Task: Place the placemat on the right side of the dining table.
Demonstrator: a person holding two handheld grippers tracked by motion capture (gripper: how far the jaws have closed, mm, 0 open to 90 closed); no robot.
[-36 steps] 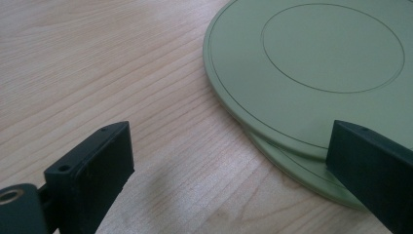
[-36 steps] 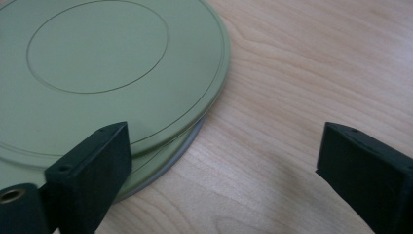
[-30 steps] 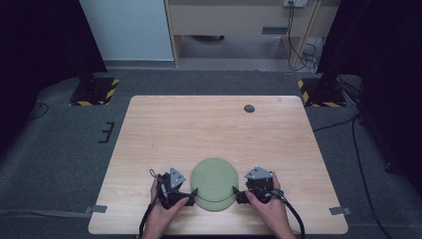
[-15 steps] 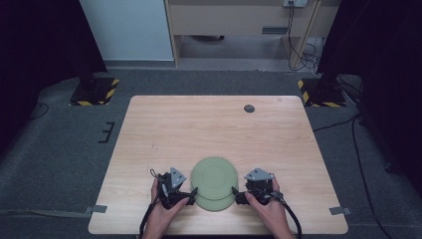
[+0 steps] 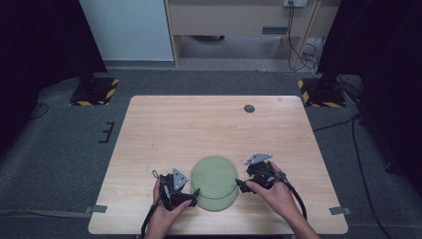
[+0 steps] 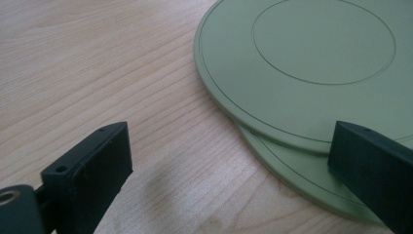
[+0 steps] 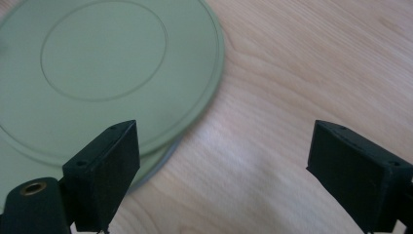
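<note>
Two pale green plates lie overlapping near the table's front edge, both showing a raised ring. The upper plate (image 5: 215,173) (image 6: 311,58) (image 7: 102,63) sits offset toward the far side of the lower plate (image 5: 219,203) (image 6: 302,180) (image 7: 12,168). My left gripper (image 5: 194,194) (image 6: 231,141) is at the plates' front left, open, with one jaw over their rims. My right gripper (image 5: 241,185) (image 7: 223,131) is at their right side. Its jaws have just been closing a little but stand wide, one jaw at the upper plate's rim, with bare wood between them.
The wooden table (image 5: 199,124) stretches away behind the plates, with a small dark round disc (image 5: 249,108) near its far edge. Grey carpet surrounds it, with tape marks at the front corners and black stands with striped bases beyond.
The plates were squarely stacked; now the upper one is shifted toward the far side, uncovering the lower one's near rim. My right gripper has risen and moved back. The left has not moved.
</note>
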